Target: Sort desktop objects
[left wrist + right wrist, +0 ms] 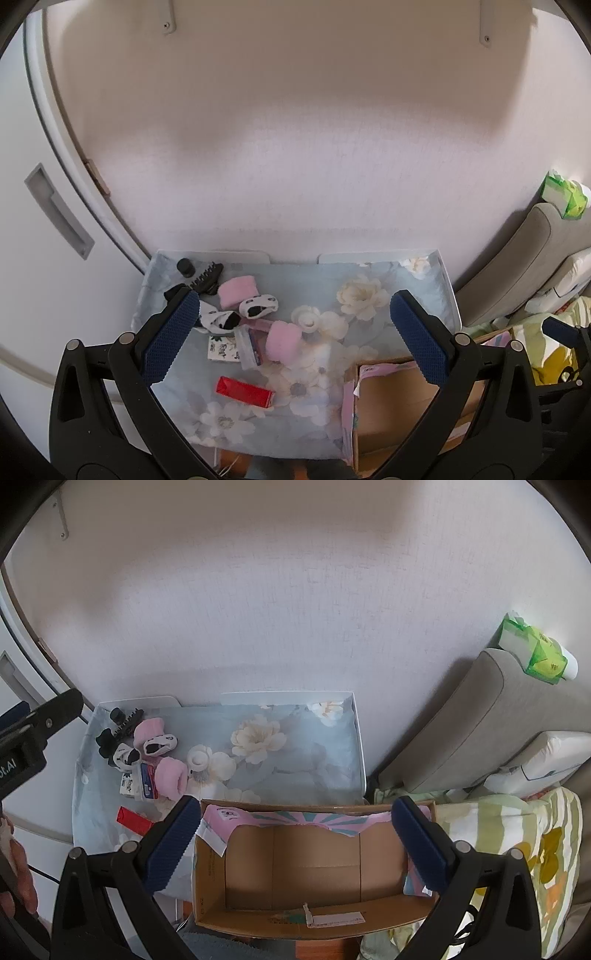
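**Desk-sorting stock: nothing yet lifted**

Counter (369, 273), floral cloth over it, set against the wall; cardboard box (295, 871), open-topped and empty, at the counter's near right corner; left gripper (293, 339), fingers spread wide, holding nothing, above the clutter; right gripper (295, 843), fingers equally wide, holding nothing, poised over the box; pink rolls (282, 341), two, one mid-counter, one nearer the far left corner; red packet (245, 392), lying alone toward the near edge; patterned socks (258, 305), black and white, in the far-left heap; black hair claw (205, 281) beside a small black cap (185, 266) at the far left corner; clear pouch (248, 347) and sticker card (222, 348) touching, just beside the nearer pink roll; white disc (309, 320) mid-counter.

Step, as judged: opening pick, box waiting; next move calls for the left fingers to drop around one item, likely the nearer pink roll or the red packet, close, and carry it right to the box.
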